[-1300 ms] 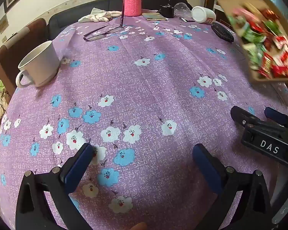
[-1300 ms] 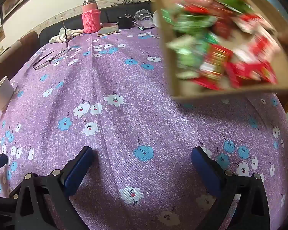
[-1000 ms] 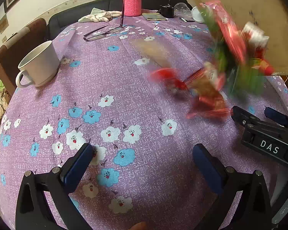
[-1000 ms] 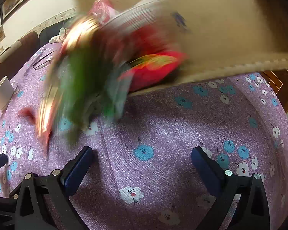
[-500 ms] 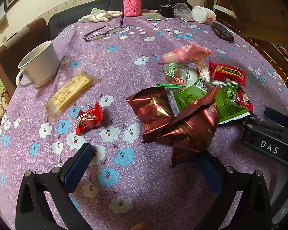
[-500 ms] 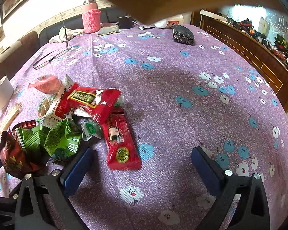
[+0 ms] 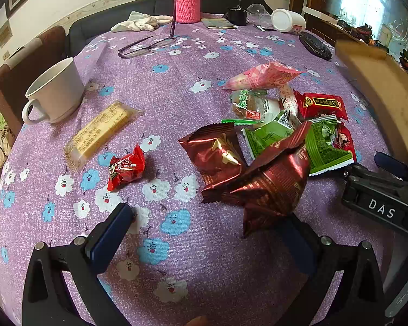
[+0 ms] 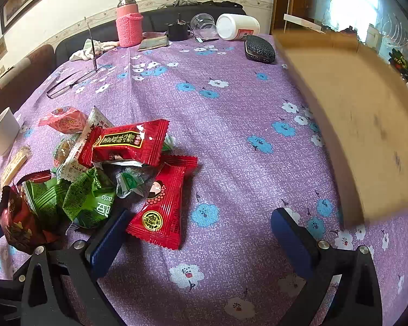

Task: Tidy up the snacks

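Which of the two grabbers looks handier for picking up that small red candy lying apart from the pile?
Left, probably. The small red candy lies just ahead of the open left gripper, toward its left finger. From the right gripper, also open, the snack pile lies in between, and the candy is not seen.

- The shallow brown cardboard box [image 8: 353, 125], held high and full of snacks 1.3 s ago, then tipped over, now hangs blurred at 3 o'clock with its plain side showing.
- Its load now lies on the purple flowered table [image 7: 176, 87]: a heap of red, green, pink and maroon foil snack packets [image 7: 272, 135] at 2 o'clock.
- A yellow wrapped bar [image 7: 100, 133] and a small red candy packet [image 7: 125, 167] landed apart, at 10 o'clock.
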The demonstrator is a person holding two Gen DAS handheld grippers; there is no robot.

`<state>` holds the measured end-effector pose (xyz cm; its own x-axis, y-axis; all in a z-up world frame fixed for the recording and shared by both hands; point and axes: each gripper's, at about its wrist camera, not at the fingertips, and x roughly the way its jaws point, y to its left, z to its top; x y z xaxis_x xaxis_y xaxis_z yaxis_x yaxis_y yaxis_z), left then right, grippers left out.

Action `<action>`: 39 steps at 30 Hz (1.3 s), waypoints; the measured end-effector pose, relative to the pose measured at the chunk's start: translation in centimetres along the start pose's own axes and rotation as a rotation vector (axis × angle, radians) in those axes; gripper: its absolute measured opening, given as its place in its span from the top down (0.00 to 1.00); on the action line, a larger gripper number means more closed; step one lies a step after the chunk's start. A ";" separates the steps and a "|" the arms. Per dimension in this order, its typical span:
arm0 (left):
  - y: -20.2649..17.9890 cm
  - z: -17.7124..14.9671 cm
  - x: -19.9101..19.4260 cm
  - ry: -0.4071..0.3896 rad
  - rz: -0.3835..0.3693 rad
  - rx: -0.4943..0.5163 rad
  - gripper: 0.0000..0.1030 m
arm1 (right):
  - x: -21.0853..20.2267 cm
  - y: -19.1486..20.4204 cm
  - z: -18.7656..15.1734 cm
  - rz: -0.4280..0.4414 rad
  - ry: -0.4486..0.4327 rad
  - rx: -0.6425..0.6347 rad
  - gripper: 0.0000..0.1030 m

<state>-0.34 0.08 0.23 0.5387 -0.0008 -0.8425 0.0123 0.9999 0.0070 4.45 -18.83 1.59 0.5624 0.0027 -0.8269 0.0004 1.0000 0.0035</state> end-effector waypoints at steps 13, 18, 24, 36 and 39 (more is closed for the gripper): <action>0.0 0.0 0.0 0.000 0.000 0.000 0.00 | 0.0 0.0 0.0 0.000 0.001 0.000 0.01; 0.0 0.0 0.0 0.000 0.000 0.000 0.00 | 0.0 0.0 0.0 0.000 0.001 0.000 0.01; 0.0 0.0 0.0 0.000 0.000 0.000 0.00 | 0.0 0.0 0.1 0.000 0.001 0.000 0.01; 0.9 -1.2 -1.9 0.008 -0.041 -0.002 0.00 | -1.1 0.2 -0.7 0.123 0.072 -0.139 0.00; 2.5 -1.5 -3.7 0.000 -0.032 0.006 0.00 | -2.6 -0.2 -1.5 0.214 0.028 -0.181 0.00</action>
<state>-3.58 2.59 2.59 0.5377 -0.0332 -0.8425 0.0346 0.9993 -0.0173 1.71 -19.01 2.90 0.5107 0.2114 -0.8334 -0.2654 0.9607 0.0810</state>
